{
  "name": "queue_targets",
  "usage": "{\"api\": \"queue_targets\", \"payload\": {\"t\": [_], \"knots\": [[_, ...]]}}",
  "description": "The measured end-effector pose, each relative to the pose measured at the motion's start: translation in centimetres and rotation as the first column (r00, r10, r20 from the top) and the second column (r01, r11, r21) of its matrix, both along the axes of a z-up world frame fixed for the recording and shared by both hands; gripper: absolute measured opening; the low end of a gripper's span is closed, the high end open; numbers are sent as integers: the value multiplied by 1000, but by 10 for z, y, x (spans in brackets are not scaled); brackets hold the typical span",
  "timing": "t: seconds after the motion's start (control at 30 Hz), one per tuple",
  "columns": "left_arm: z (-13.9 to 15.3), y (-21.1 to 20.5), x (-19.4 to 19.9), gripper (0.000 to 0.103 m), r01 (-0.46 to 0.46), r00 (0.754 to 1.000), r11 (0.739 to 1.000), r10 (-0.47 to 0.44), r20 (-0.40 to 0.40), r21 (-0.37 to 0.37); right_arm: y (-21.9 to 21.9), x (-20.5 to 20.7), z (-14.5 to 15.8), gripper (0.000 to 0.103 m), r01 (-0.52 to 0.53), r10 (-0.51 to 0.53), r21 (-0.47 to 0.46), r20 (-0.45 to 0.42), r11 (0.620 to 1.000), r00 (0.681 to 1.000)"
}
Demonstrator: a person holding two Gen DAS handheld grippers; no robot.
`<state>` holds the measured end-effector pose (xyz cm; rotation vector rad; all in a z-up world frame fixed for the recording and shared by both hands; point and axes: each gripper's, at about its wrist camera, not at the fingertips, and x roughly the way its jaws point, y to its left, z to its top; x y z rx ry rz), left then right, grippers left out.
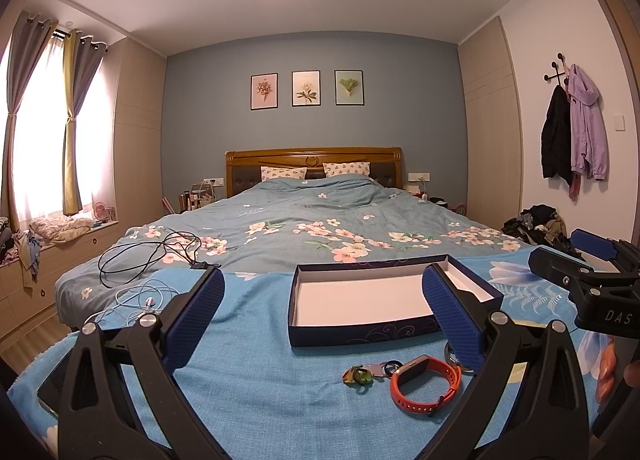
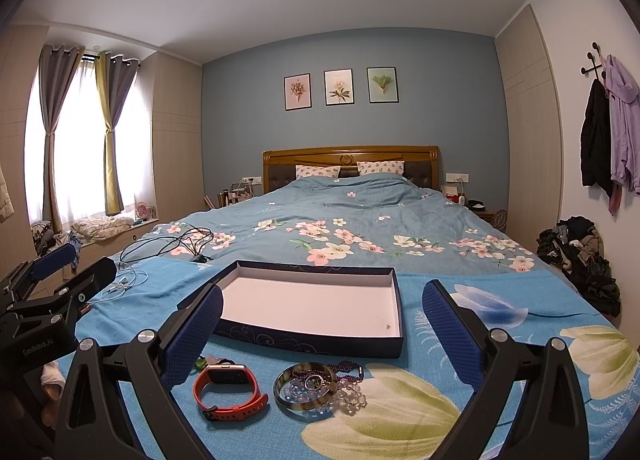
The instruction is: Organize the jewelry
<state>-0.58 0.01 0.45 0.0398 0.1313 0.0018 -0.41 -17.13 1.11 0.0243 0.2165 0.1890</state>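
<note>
Between my right gripper's (image 2: 320,324) wide, empty fingers, the bangle (image 2: 306,387) overlaps tangled beads (image 2: 352,396), so I risk snagging both.

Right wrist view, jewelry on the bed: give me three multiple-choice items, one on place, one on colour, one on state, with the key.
1. Where does the watch lie?
A. inside the box
B. on the blue blanket in front of the box
C. on a pillow

2. What colour is the watch strap?
A. orange-red
B. white
C. black

3. What state is the box in?
A. lidded
B. full of beads
C. open, nearly bare

Key: 1 B, it sits on the blanket left of the bangle. 2 A, the strap is orange-red. 3 C, its white floor shows with only a tiny speck.
</note>
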Motion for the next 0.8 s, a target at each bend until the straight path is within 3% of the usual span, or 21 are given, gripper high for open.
{"api": "queue_targets", "payload": {"t": [0.8], "knots": [[0,1,0,97,1,1000,1000,-1,-2,-1,-2,1,-1,96,3,-3,2,-6,1000,1000]]}}
